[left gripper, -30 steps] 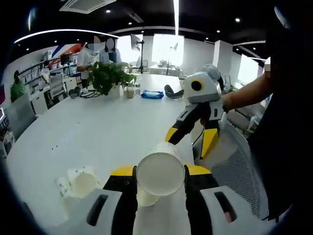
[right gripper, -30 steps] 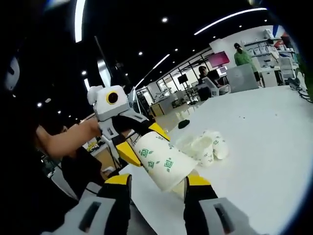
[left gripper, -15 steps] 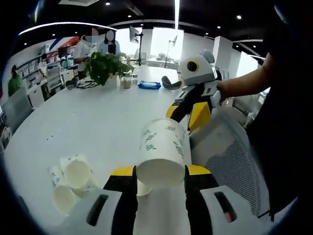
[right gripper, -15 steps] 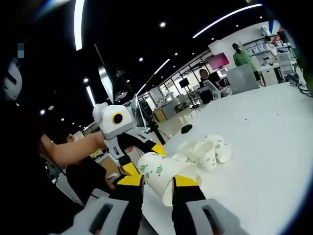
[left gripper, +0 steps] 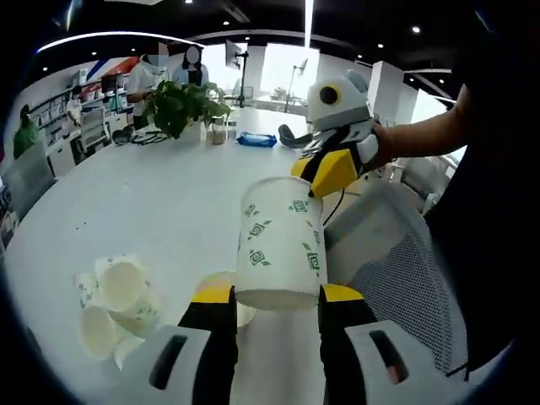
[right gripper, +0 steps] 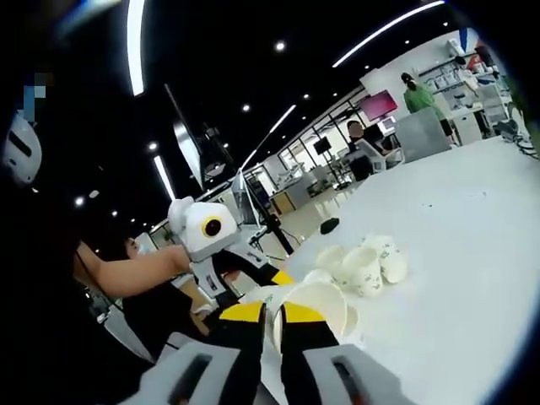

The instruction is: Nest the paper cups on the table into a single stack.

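A white paper cup with green leaf prints is held in the air over the near edge of the white bench, base toward the camera, clamped between the yellow-tipped jaws of the left tongs. The right tongs meet this cup at its far, open end; from the right gripper view, the right tongs have their jaws nearly together, pinching what looks like the rim of that cup or of a second one going into it, and which one cannot be told. A cluster of loose paper cups lies tumbled on the bench near the left tongs, seen again as several cups on their sides. The task looks to be in an early stage: at most one nesting is under way and the tumbled cups remain to be stacked. A potted plant stands far across the bench.
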{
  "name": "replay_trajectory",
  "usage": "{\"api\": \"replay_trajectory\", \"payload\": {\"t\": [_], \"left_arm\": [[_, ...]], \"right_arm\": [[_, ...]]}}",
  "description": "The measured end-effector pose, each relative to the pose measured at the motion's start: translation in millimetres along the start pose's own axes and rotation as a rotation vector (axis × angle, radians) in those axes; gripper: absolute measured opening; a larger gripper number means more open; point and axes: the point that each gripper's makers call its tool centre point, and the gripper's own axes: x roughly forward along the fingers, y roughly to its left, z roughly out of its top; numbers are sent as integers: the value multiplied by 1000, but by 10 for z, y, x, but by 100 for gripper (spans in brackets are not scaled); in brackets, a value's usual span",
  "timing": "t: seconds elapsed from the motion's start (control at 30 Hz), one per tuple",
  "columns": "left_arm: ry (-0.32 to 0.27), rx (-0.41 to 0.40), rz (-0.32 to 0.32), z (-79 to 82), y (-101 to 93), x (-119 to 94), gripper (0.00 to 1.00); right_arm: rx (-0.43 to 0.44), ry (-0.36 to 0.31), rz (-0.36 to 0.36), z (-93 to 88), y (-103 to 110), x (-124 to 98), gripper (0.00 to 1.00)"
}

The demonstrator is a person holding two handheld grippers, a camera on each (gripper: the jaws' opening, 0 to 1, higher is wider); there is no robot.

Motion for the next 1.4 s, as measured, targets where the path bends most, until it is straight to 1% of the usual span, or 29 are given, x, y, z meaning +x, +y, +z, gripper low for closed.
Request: {"api": "replay_trajectory", "payload": {"t": [0.37, 0.57, 0.67, 0.77, 0.87, 0.97, 1.13, 1.2, 1.27, 1.4], "left_arm": [[1, -4, 3, -30, -36, 14, 35], [-6, -6, 9, -28, -9, 5, 35], [-7, -11, 1, -9, -37, -3, 36], [-18, 4, 21, 28, -16, -27, 36], [-30, -2, 35, 47, 9, -40, 40], [-30, -1, 55, 25, 43, -54, 45], [-54, -21, 89, 7, 81, -99, 51], [-65, -29, 112, -7, 112, -123, 54], [-74, -38, 128, -17, 128, -143, 57], [-96, -61, 164, -47, 162, -203, 62]], "right_arm": [[21, -2, 28, 21, 82, 26, 0], [22, -1, 41, 65, 124, 50, 0], [38, -1, 58, 98, 151, 56, 0], [27, 4, 61, 122, 164, 62, 0], [20, 4, 63, 148, 174, 72, 0], [7, 9, 64, 176, 186, 87, 0], [-25, 25, 67, 218, 197, 106, 0], [-36, 30, 68, 243, 196, 114, 0], [-54, 39, 60, 265, 186, 126, 0], [-107, 87, 38, 258, 139, 168, 0]]}}
